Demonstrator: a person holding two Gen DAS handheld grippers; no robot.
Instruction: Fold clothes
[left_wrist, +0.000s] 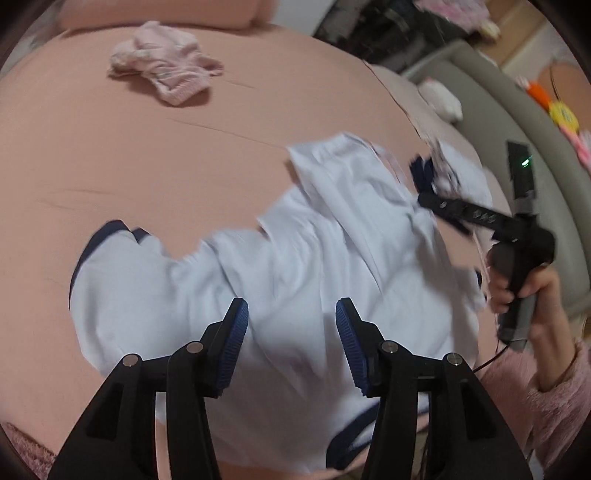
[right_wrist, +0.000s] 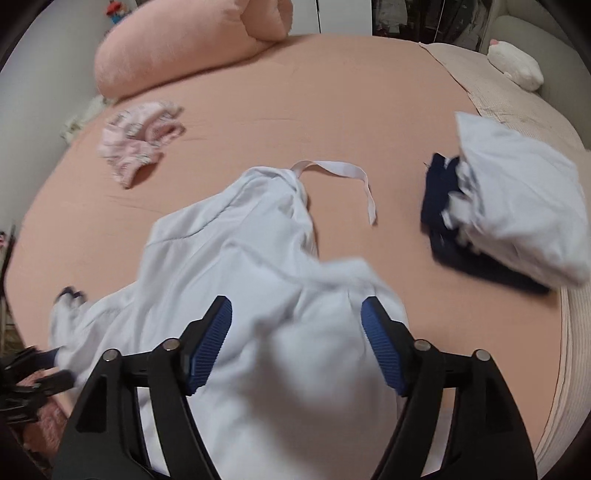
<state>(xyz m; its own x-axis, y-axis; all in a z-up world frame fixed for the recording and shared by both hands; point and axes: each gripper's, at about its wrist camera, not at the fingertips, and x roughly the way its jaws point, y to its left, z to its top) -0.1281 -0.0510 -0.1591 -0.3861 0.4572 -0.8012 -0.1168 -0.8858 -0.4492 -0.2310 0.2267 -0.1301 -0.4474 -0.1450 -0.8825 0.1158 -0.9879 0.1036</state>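
Left tongs (left_wrist: 291, 310) gape, nothing between the blue pads, poised over the white garment (left_wrist: 280, 295). Right tongs (right_wrist: 296, 308) likewise apart and empty above the same garment (right_wrist: 236, 266). Garment lies rumpled, navy-trimmed, on the bed (right_wrist: 351, 92) at its near edge, a white strap (right_wrist: 343, 171) trailing toward the middle. Folded white-and-navy pile (right_wrist: 517, 221) near the right edge. Small pink garment (right_wrist: 136, 147) toward the far left; pink bolster (right_wrist: 177, 48) along the far edge.

Both grippers: black plastic arms, silver round pivot screws, ribbed blue pads (left_wrist: 236, 347) on the jaws. Right gripper (left_wrist: 439, 206) has a grey-black handle (small green light on top), thin black cable. Fuzzy pink sleeve (left_wrist: 561, 398).
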